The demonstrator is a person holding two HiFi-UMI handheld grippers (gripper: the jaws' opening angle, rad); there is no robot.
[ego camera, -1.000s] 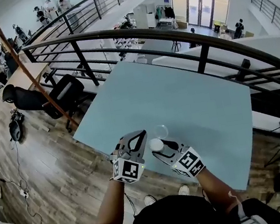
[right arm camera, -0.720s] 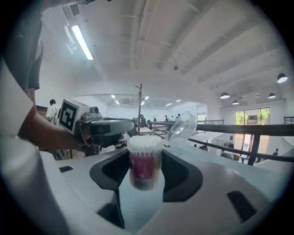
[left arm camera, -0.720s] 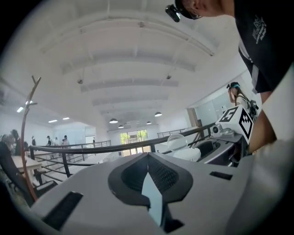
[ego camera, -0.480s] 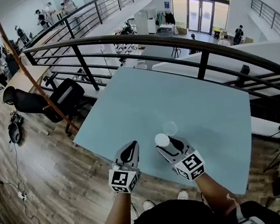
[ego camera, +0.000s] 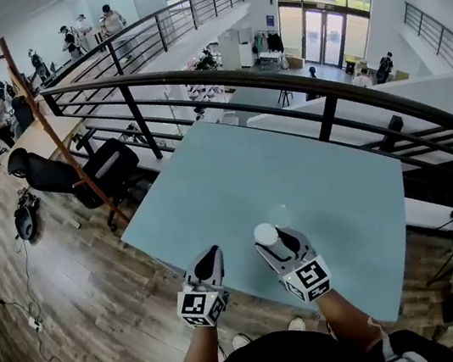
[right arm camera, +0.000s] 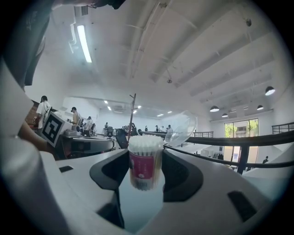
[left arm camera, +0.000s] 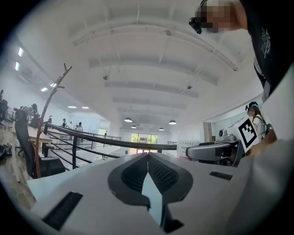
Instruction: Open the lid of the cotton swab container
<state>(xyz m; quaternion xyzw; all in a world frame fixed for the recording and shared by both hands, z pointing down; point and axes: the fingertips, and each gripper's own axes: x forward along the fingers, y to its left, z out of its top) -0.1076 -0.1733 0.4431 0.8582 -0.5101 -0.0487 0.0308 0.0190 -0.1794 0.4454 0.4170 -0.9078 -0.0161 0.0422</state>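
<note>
Clear cylindrical cotton swab container, pink-labelled: grasped between the jaws of the right gripper, held over the near edge of the pale blue table. Transparent hinged lid: swung open. Left gripper: clenched, empty. Risk: swabs could be spilled if the container is tilted.

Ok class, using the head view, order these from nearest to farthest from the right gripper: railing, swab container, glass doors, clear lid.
1. Swab container, between the right gripper jaws.
2. Clear lid, just beyond it.
3. Railing, across the middle.
4. Glass doors, far back, upper right.
</note>
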